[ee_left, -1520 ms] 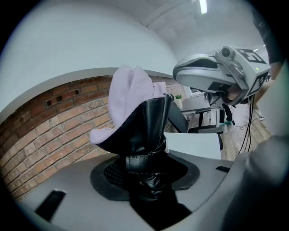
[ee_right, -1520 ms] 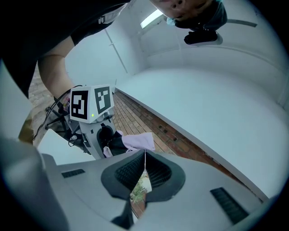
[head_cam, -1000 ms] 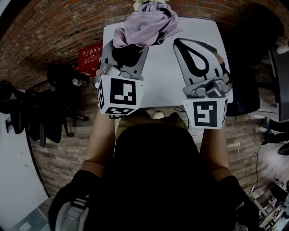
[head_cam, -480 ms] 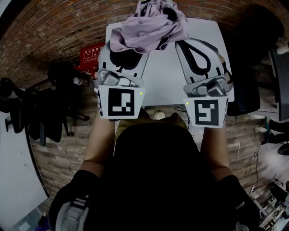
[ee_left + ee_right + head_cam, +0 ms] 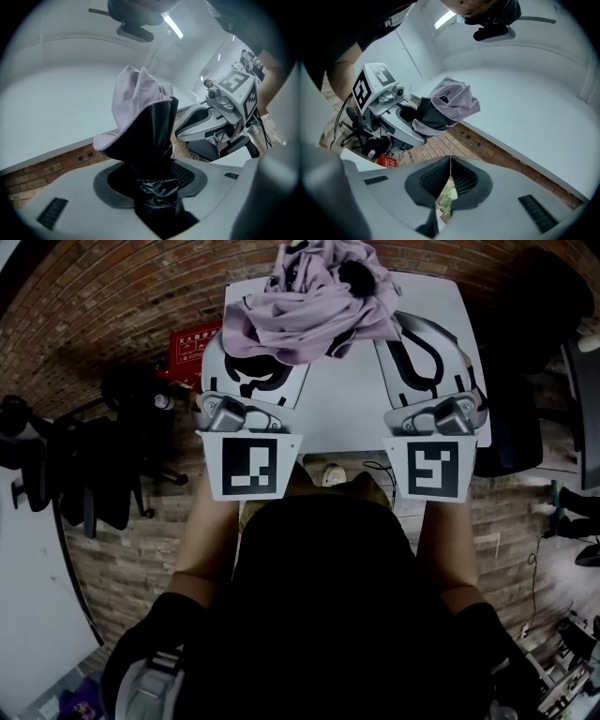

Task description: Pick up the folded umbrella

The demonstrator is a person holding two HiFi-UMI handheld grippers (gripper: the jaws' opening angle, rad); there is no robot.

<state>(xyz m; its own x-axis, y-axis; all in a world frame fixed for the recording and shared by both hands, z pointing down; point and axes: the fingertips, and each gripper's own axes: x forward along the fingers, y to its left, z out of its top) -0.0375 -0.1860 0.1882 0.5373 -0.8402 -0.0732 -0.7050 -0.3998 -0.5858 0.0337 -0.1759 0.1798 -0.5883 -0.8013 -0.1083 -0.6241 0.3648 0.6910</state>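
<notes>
The folded umbrella, lavender outside and black inside, hangs bunched above the far part of the white table. My left gripper is shut on its black fabric, and its fingertips are hidden under the cloth. In the left gripper view the pads pinch the black folds of the umbrella at my left gripper. My right gripper stands beside it on the right, shut with nothing in it. In the right gripper view its jaws meet, and the umbrella shows to the left.
A red box sits on the brick floor left of the table. Black office chairs stand at the left and another chair at the right. The table's near edge runs just beyond the person's body.
The left gripper has moved away from me and risen with the umbrella. The cloth has swung right and now overlaps the tip of the right gripper, which stayed put.
</notes>
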